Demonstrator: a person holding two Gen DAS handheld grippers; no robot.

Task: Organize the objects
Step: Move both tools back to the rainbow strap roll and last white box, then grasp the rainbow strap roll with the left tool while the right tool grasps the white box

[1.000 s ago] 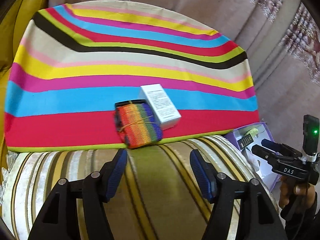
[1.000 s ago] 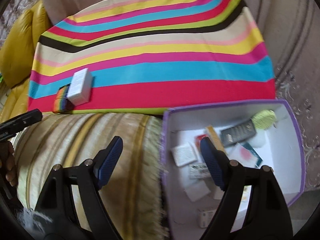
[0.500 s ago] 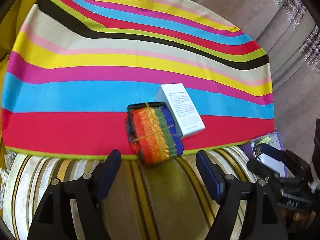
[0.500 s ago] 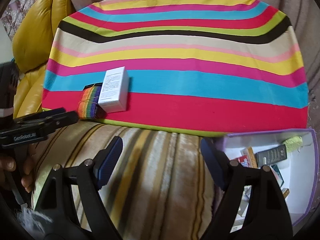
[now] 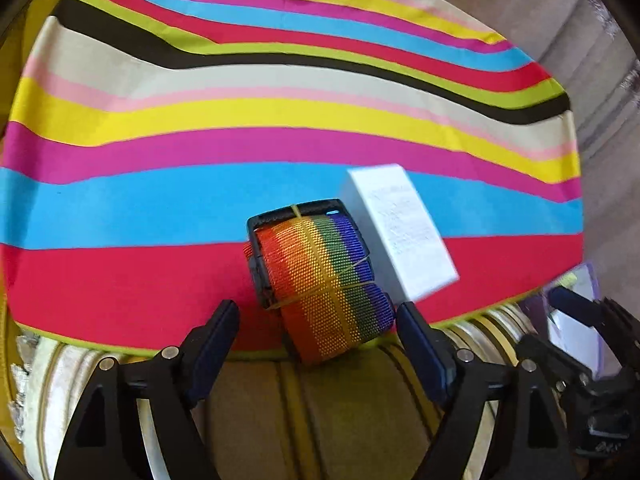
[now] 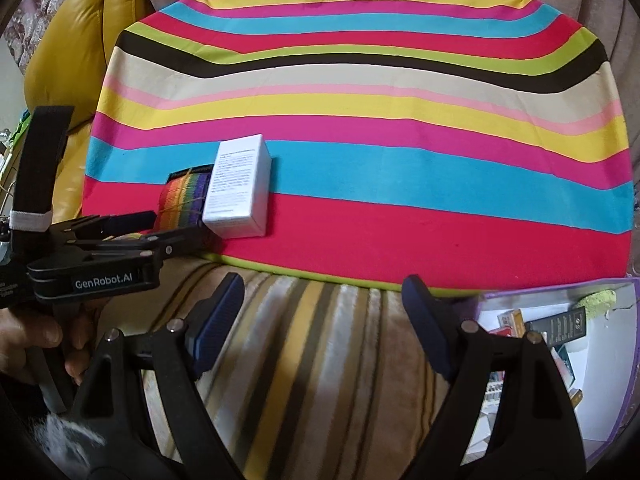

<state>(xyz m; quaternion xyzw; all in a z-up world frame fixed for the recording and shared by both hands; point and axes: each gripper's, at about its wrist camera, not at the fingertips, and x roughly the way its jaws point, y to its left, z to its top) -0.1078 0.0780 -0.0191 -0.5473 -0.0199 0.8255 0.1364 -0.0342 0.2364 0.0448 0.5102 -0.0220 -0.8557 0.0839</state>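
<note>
Rainbow strap roll (image 5: 324, 284) is lying at the striped cloth's (image 5: 160, 200) near edge, touching the white box (image 5: 400, 236); the left gripper (image 5: 316, 332), jaws just opening wide and empty, is risking nudging that box.

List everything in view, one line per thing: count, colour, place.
striped cloth: one, multicoloured, spread flat at centre.
rolled strap: one, rainbow with black buckle, cloth's near edge, between the left jaws, unpressed.
carton: one, white, beside the strap.
storage box: one, purple rim, white inside, holding small packages, lower right.
striped cushion: one, beige and olive, below the cloth.
yellow seat: one, upper left.
left hand-held gripper: black, jaws just widened.
right hand-held gripper: black, open, empty.
hand: one, holding the left tool.
</note>
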